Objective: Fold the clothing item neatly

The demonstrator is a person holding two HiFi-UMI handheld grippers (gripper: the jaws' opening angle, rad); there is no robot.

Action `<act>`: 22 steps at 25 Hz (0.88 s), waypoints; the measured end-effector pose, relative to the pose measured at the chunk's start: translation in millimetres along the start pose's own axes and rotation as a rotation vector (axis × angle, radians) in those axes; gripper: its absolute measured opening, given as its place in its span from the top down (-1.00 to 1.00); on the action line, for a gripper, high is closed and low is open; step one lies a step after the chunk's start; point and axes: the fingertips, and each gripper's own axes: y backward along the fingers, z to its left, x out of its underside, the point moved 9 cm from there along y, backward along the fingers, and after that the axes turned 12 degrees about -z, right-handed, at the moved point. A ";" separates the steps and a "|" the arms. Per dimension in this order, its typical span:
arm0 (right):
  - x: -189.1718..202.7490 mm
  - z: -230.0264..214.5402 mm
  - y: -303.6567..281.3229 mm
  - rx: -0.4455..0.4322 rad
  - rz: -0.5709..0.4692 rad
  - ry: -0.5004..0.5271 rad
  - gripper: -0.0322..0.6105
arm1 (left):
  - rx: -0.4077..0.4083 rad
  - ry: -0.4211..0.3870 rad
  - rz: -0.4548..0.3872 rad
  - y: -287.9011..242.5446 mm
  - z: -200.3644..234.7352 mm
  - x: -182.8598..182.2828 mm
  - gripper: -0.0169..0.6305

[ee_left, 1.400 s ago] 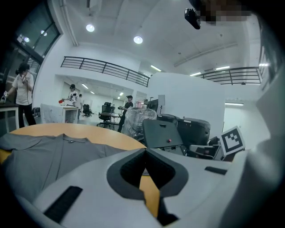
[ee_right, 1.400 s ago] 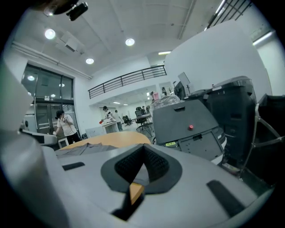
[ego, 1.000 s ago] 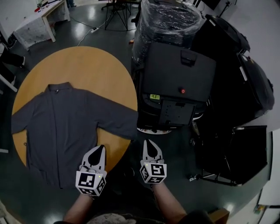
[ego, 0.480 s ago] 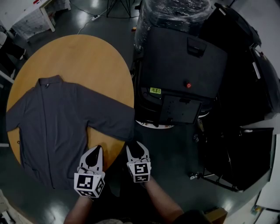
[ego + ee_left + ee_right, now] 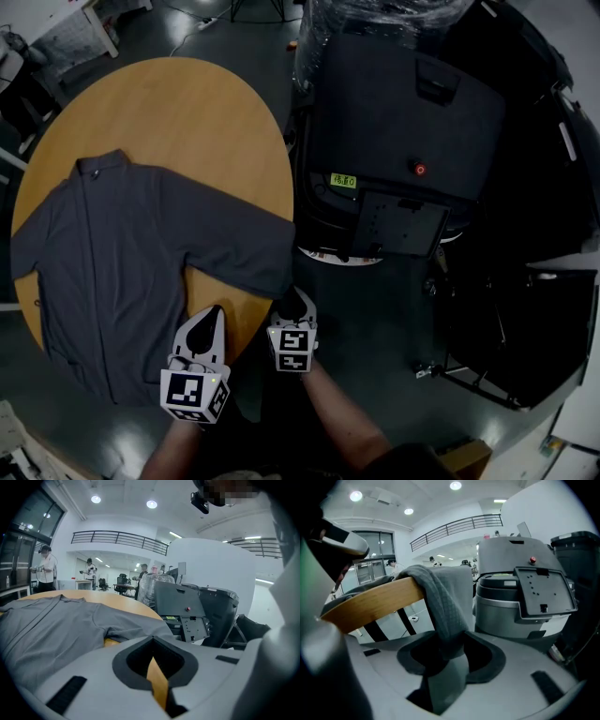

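Right tool (image 5: 449, 645) in its own view alone has the sleeve (image 5: 440, 603) between just-opened jaws; left tool (image 5: 153, 644) clenched empty

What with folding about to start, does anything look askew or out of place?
Yes: the gray shirt lies flat on the round table, but one sleeve end droops over the table's edge, hanging between the right tool's jaws, which have just been opening.
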 end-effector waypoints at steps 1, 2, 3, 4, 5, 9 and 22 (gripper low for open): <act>-1.2 -0.9 0.5 0.011 -0.007 -0.001 0.42 | 0.000 0.000 -0.001 -0.6 1.9 0.7 0.92; -2.6 -1.9 1.8 0.023 -0.014 0.002 0.55 | 0.001 -0.001 -0.002 -1.3 3.6 1.5 0.92; -3.9 -2.8 3.8 0.036 -0.019 0.009 0.74 | 0.003 -0.001 -0.002 -1.9 5.1 2.2 0.92; -4.8 -3.7 6.5 0.048 -0.020 0.014 0.84 | 0.006 -0.001 -0.003 -2.1 6.1 2.8 0.92; -5.6 -4.9 10.0 0.059 -0.016 0.015 0.86 | 0.011 0.000 -0.004 -1.9 6.6 2.9 0.92; -17.2 -13.1 32.0 0.142 -0.011 -0.013 0.89 | 0.045 0.002 -0.013 5.2 6.5 -4.4 0.92; -149.3 37.1 82.7 0.331 -0.284 0.218 0.89 | 0.084 0.016 -0.106 89.3 73.0 -58.0 0.92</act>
